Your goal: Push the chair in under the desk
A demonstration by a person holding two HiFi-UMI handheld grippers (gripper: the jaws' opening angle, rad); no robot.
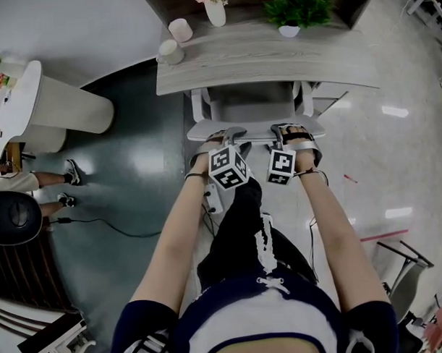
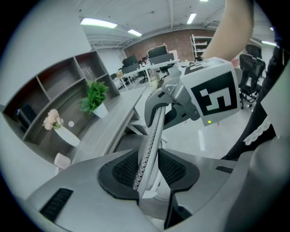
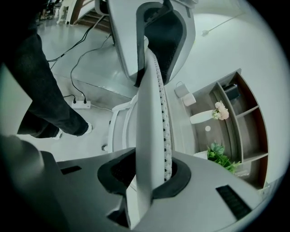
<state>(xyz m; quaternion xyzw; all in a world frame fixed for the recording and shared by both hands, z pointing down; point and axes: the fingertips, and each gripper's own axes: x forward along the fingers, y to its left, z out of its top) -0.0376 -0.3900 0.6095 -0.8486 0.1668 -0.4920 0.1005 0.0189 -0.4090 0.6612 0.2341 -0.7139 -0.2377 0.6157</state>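
Observation:
The grey chair's backrest top edge lies just below the wooden desk, with the seat partly under the desk top. My left gripper holds the left part of that edge. In the left gripper view the mesh edge fills the gap between the pads of the left gripper. My right gripper holds the edge beside it. In the right gripper view the right gripper is pressed shut on the backrest rim.
On the desk stand a flower vase, a potted plant and two pale cups. A white rounded stand and a person's feet are at the left. A cable crosses the floor. Another chair stands at the right.

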